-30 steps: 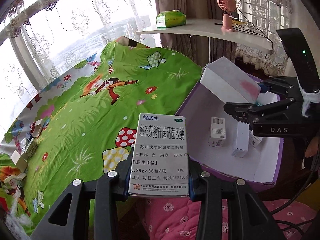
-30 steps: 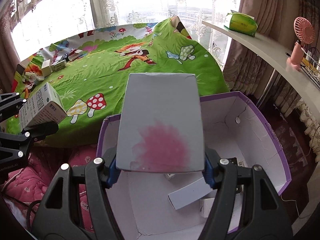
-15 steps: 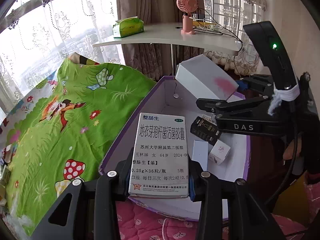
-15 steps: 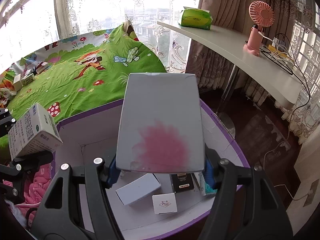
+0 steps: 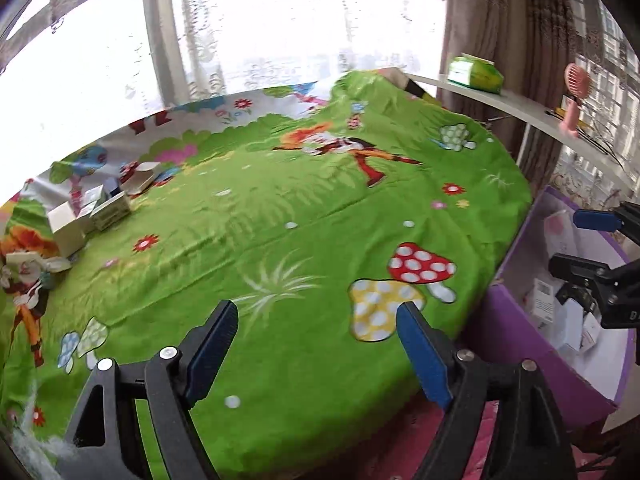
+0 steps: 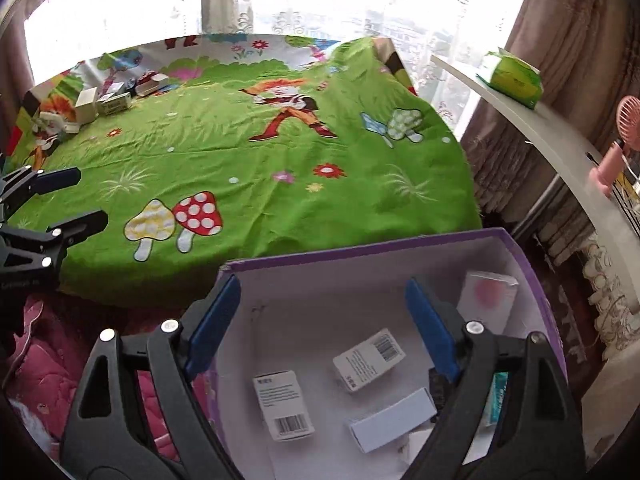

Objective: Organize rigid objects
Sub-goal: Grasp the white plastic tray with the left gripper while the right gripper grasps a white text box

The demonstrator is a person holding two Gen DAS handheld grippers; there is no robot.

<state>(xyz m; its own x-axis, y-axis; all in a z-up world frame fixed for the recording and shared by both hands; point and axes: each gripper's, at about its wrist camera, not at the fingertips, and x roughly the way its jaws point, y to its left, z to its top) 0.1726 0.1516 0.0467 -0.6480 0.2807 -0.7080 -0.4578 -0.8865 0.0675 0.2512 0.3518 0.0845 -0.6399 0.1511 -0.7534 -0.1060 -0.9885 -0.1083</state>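
With both our left claw (image 5: 316, 346) and right claw (image 6: 322, 318) opening and holding nothing, the remaining small boxes (image 5: 92, 216) sit at the bed's far left corner, nearer our left claw than the purple box (image 6: 532, 276).

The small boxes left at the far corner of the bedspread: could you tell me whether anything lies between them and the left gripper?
Nothing visible does: only bare green bedspread lies between the left gripper, jaws opening and empty, and the small boxes.
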